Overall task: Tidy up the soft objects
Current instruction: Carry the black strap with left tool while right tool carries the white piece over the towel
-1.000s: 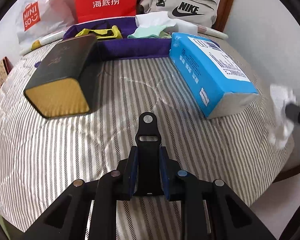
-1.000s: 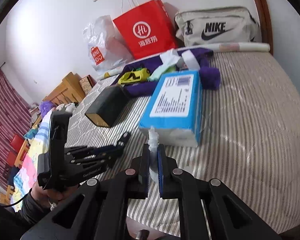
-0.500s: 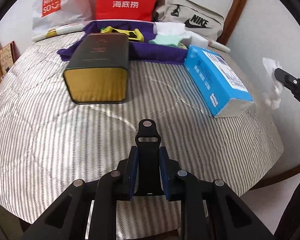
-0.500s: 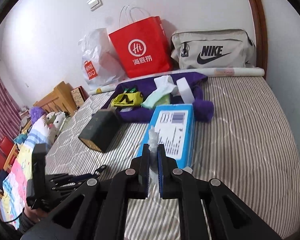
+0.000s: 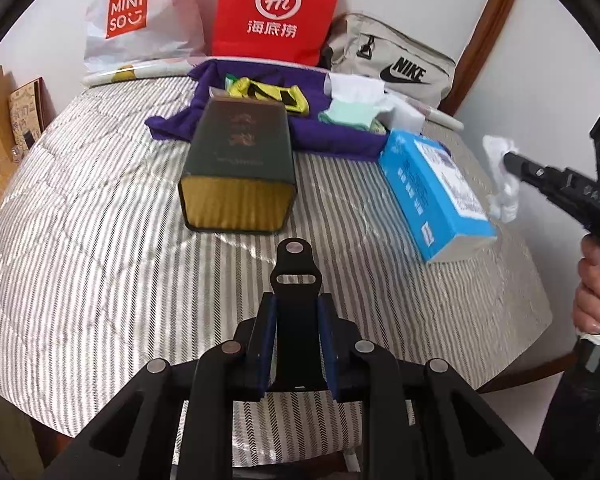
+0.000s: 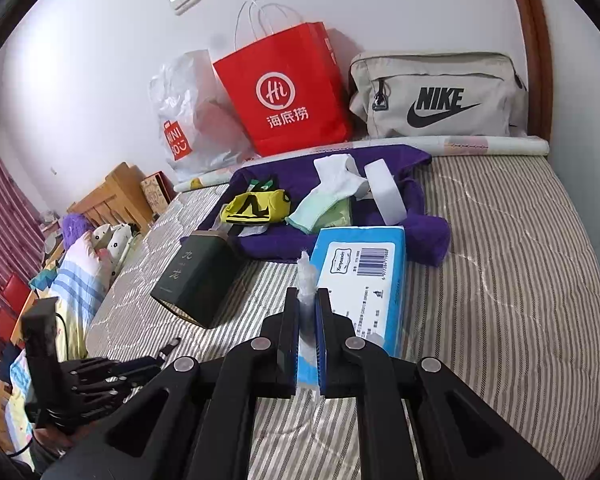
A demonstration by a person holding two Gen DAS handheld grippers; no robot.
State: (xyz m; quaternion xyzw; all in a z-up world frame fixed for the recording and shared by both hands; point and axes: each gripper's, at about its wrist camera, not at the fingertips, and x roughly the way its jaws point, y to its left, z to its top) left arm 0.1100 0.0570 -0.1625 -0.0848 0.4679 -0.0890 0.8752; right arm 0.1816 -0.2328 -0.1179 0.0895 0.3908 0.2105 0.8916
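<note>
My right gripper [image 6: 308,304] is shut on a white tissue [image 6: 305,280] and holds it above the near end of the blue tissue pack [image 6: 360,280]; the left wrist view shows that tissue [image 5: 502,176] in the air right of the pack [image 5: 432,188]. My left gripper [image 5: 295,320] is shut on a black strap-like piece [image 5: 295,276] above the striped bed [image 5: 100,240]. A purple cloth [image 6: 332,184] at the back holds a yellow-black sock [image 6: 256,208], a mint sock [image 6: 320,208], a white sock [image 6: 340,176] and a white block [image 6: 384,192].
A dark box with a gold end [image 5: 240,160] lies on the bed in front of the purple cloth. A red paper bag [image 5: 276,12], a Miniso plastic bag [image 5: 136,20] and a Nike pouch [image 5: 396,68] stand along the wall. The bed edge is near on the right.
The right gripper has carried the tissue up and forward over the near end of the blue pack. The left gripper has pulled back and swung left, still holding the black piece.
</note>
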